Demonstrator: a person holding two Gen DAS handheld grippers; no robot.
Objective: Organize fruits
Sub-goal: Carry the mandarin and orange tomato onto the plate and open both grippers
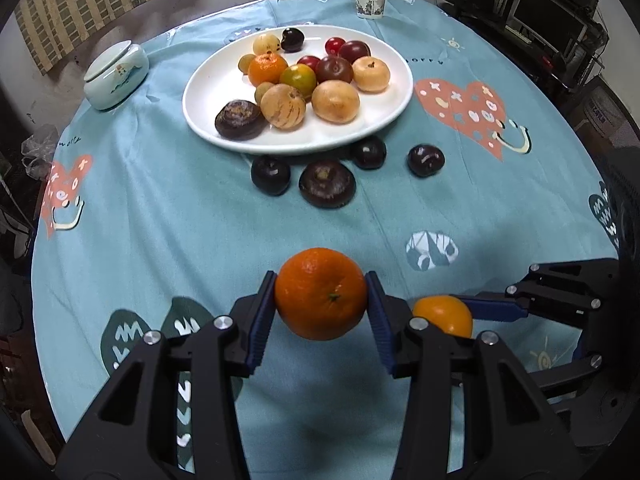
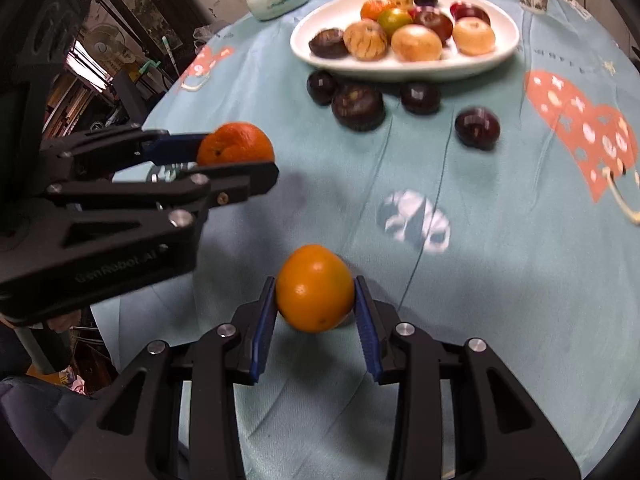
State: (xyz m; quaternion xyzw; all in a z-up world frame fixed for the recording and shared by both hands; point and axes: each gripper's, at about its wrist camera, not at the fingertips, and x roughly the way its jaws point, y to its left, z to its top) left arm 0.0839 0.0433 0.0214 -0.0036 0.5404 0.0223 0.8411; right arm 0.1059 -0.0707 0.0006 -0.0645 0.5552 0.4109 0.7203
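Bench, blue cloth: your left gripper (image 1: 321, 294) jaws clamp one orange (image 1: 321, 294), right gripper (image 2: 315, 289) jaws another (image 2: 315, 289). Plate (image 1: 208, 92) ahead mostly filled; four dark fruits (image 1: 327, 183) beyond the jaws remain.

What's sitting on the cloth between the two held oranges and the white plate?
Four dark fruits lie loose in front of the plate; nearer the grippers the tablecloth is bare. Both wrist views show it.
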